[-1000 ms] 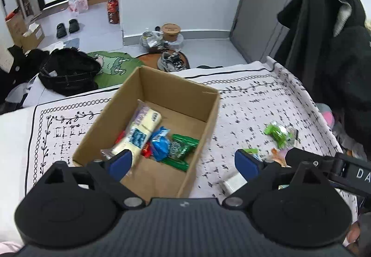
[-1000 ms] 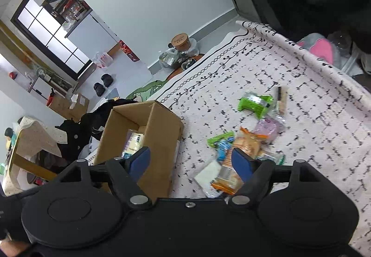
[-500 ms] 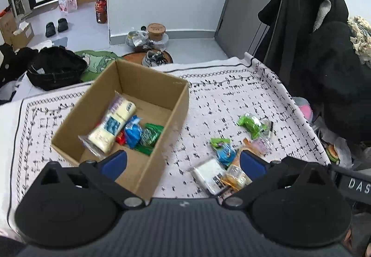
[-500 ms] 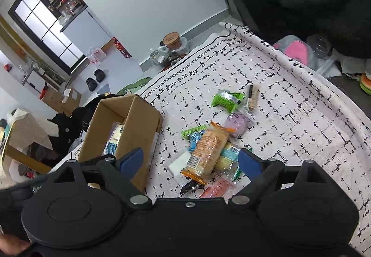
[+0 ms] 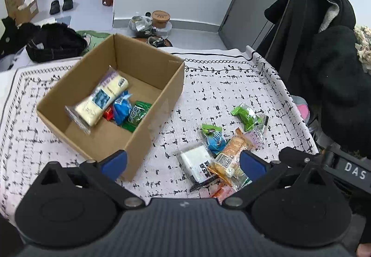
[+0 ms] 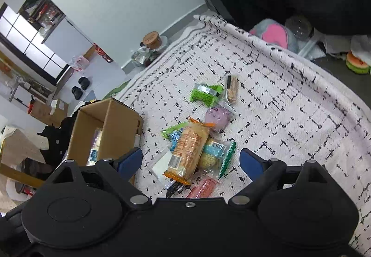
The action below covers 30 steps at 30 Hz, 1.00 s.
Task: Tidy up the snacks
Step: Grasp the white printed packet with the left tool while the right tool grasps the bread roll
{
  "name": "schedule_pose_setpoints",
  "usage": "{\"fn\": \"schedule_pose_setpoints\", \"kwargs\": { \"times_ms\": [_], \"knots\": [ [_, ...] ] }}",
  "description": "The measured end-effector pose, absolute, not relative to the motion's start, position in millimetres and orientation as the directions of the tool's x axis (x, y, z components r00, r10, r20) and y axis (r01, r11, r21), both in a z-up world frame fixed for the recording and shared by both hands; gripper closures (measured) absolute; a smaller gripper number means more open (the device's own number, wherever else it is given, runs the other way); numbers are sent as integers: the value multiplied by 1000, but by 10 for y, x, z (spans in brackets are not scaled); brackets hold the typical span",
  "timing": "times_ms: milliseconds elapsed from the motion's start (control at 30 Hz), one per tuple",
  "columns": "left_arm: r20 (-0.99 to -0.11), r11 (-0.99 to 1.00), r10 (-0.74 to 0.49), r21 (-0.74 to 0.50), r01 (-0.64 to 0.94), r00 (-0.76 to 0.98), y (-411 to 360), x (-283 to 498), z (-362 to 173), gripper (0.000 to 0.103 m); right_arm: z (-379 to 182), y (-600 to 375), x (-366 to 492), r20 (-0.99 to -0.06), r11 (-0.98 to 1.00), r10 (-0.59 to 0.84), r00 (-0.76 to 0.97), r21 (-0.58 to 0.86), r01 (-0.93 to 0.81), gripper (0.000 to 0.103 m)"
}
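My left gripper (image 5: 183, 165) sits at the bottom of its frame, jaws spread wide, nothing between the blue pads. My right gripper (image 6: 191, 163) is likewise at the bottom of its own frame, jaws wide apart and clear of everything; the snack heap shows in the gap between them, on the cloth below.

Nearest, lower centre of the right view: a pink wrapper (image 6: 204, 188) at the very edge of the gripper body, then a white packet (image 6: 162, 165) touching the orange cracker pack (image 6: 189, 152), which lies on top of the heap. A green-edged biscuit bag (image 6: 216, 156) is pressed against its right side. Just beyond, a pale purple pouch (image 6: 218, 117), then a bright green packet (image 6: 205, 94) with a brown bar (image 6: 231, 88) just beside it, upper centre.

All loose snacks lie on the white patterned cloth (image 6: 289, 117).

Left view, centre left: the cardboard box (image 5: 157, 103) stands open on the cloth, just beside the heap. Inside lie a long cream biscuit pack (image 5: 99, 100), a blue pouch (image 5: 121, 109) touching it, and a green wrapper (image 5: 136, 115).

Far, upper right of the left view: dark coats (image 5: 324, 48). Upper left: a black bag (image 5: 53, 42) and slippers (image 5: 61, 4) on the floor.
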State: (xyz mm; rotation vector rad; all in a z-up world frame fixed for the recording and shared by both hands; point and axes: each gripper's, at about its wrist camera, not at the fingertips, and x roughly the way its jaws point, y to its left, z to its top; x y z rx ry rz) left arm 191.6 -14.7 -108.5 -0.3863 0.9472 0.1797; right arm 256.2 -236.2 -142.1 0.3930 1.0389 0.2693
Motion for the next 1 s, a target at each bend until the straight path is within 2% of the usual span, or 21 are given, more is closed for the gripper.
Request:
{"fn": "schedule_pose_setpoints", "kwargs": {
  "times_ms": [167,333,433,633,733,1000],
  "knots": [
    [-809,904,-41,-280,-322,586,-143,1963,-1230,4,-1539,-2330,2635,-799,902,376,469,432,12,14],
    [-819,886,-70,-314,-342,569,-145,2048,-1422,22,-1658,-2287,2750,-807,892,386,448,451,43,18],
    [-829,876,-79,-323,-358,554,-143,2102,-1530,32,-1749,-2265,2812,-813,880,402,421,470,65,25],
    [-840,861,-107,-346,-372,533,-113,2239,-1730,43,-1869,-2190,2904,-827,878,408,386,472,82,38],
    [-847,855,-121,-353,-379,517,-97,2321,-1832,48,-1945,-2147,2952,-833,872,421,360,481,93,39],
    [-862,849,-148,-362,-385,484,-112,2509,-2052,48,-2144,-2080,3070,-850,870,418,319,476,129,40]
  ]
}}
